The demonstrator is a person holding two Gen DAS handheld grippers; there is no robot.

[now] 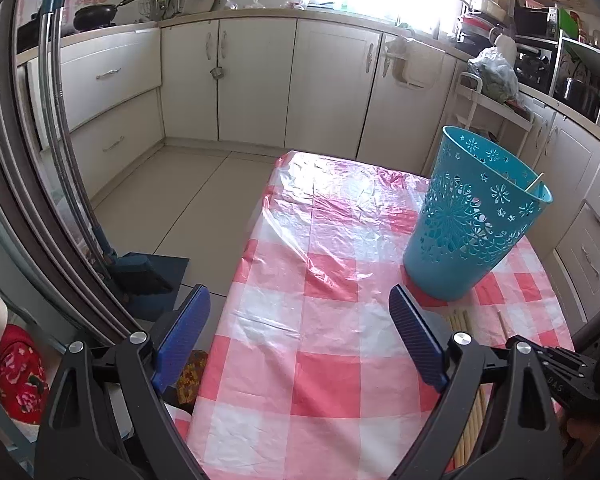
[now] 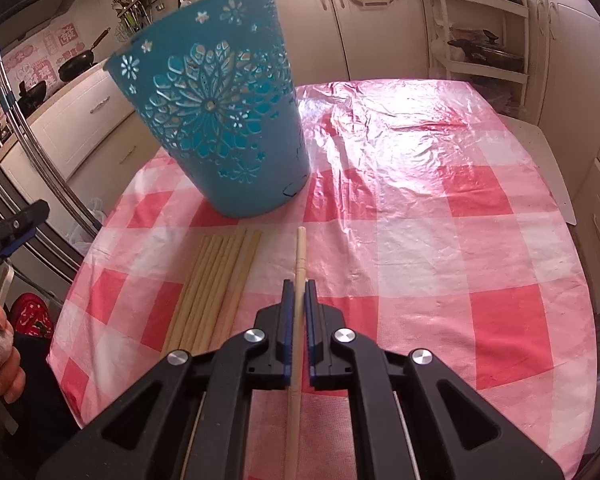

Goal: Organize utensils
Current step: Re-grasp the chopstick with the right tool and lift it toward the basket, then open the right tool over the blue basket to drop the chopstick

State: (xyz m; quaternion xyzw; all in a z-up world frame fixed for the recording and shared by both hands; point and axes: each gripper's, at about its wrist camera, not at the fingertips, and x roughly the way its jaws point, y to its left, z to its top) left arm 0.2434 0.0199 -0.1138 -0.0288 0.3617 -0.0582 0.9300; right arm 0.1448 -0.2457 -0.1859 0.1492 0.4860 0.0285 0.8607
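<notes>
Right tool (image 2: 299,282) is clamped tight on a single wooden chopstick (image 2: 300,252), its tip pointing toward the blue cut-out basket (image 2: 220,120) on the checked table (image 2: 440,240). The remaining chopsticks (image 2: 214,280) lie bundled just left of it. Left tool (image 1: 300,312) hangs wide, nothing between its blue pads (image 1: 186,332).

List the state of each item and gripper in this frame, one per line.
Right gripper: shut on a single chopstick.
Left gripper: open, nothing between its fingers.
Blue basket: upright on the checked tablecloth, one stick already poking above its rim.
Chopstick bundle: lying flat beside the basket, untouched.
</notes>
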